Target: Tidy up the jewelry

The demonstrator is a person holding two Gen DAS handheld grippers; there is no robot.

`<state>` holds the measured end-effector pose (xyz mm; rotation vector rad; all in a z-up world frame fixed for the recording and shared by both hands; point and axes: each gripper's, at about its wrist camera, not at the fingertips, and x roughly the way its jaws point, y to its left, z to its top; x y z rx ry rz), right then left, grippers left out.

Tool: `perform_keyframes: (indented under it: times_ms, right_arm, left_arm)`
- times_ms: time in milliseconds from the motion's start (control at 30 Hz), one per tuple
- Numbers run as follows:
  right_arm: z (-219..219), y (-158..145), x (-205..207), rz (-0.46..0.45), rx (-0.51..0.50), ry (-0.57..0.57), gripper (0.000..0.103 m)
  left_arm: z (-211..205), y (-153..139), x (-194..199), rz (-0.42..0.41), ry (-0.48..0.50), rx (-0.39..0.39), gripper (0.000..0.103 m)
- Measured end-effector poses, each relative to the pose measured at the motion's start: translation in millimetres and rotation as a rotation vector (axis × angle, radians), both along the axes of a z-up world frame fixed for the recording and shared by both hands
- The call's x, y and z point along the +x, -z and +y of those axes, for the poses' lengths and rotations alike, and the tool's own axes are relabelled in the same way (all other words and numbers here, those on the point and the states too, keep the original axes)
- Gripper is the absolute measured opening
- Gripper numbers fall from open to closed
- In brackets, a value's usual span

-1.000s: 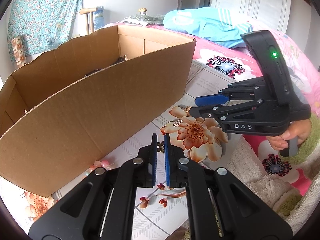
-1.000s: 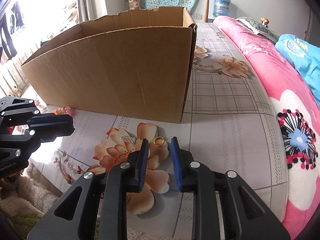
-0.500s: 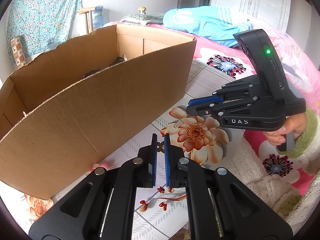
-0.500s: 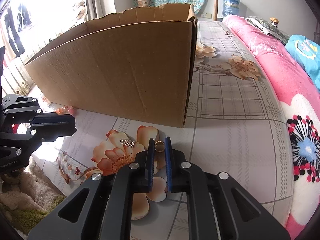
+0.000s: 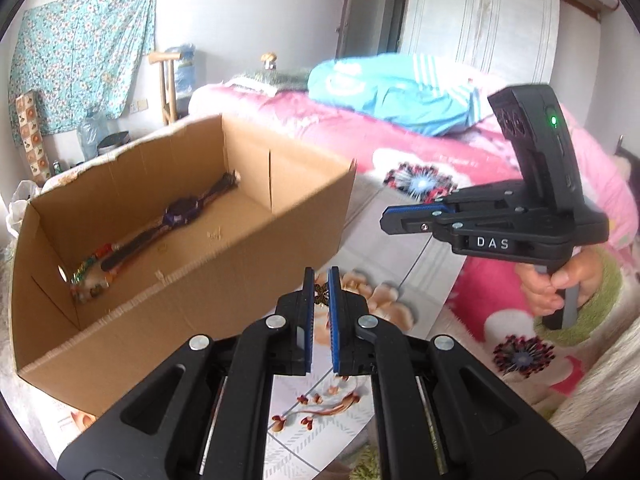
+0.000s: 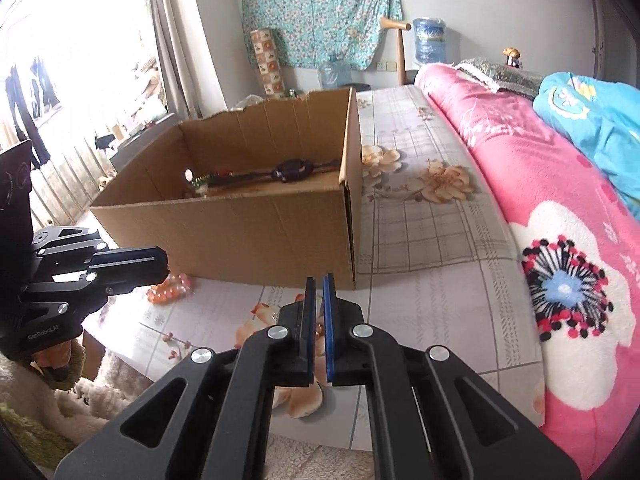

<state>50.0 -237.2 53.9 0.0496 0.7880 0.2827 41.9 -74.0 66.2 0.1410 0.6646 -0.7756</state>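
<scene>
My left gripper (image 5: pixel 320 284) is shut on a small gold butterfly-shaped piece (image 5: pixel 320 294) and hangs just in front of the open cardboard box (image 5: pixel 240 248). On the box floor lie a dark beaded strand (image 5: pixel 180 212) and colourful beads (image 5: pixel 90 276). My right gripper (image 6: pixel 319 280) is shut above the floral mat, with a bit of a gold ring (image 6: pixel 318 329) showing in the slit between its pads. In the left wrist view the right gripper (image 5: pixel 386 216) hovers to the right, held by a hand (image 5: pixel 552 284). The left gripper (image 6: pixel 162 266) shows at the left of the right wrist view.
A bunch of orange-pink beads (image 6: pixel 168 288) lies on the floor mat (image 6: pixel 432 216) by the box's front corner (image 6: pixel 352 240). A pink floral blanket (image 6: pixel 540 200) with blue clothes (image 5: pixel 392 92) runs along the right. A fluffy rug (image 6: pixel 80 392) is at the near edge.
My right gripper closed on the gold ring and lifted off the mat. Both grippers rose, so the inside of the box has come into sight.
</scene>
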Motion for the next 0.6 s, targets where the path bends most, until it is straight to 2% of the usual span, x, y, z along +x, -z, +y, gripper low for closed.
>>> perform_keyframes:
  times_ms: [133,233,300,367,500,600]
  right_arm:
    - [-3,-23,1,-0.068,-0.006,-0.011,0.004]
    - [-10,-20,6,-0.049,0.022,-0.003,0.006]
    - [-10,-13,11,-0.004,0.039,-0.01,0.013]
    - [-7,1,11,0.027,0.019,-0.018,0.027]
    - [6,32,15,0.108,-0.047,-0.045,0.027]
    - [14,48,18,0.125,-0.073,-0.064,0.027]
  left_arm:
    - [6,-21,2,-0.042,-0.01,-0.038,0.006]
    - [8,-22,4,-0.043,-0.027,-0.031,0.006]
    - [10,-18,3,-0.027,-0.037,-0.028,0.006]
    - [9,-11,3,-0.001,-0.04,-0.026,0.006]
    - [10,4,0,0.045,-0.039,-0.013,0.006]
    - [7,16,0,0.069,-0.035,0.004,0.006]
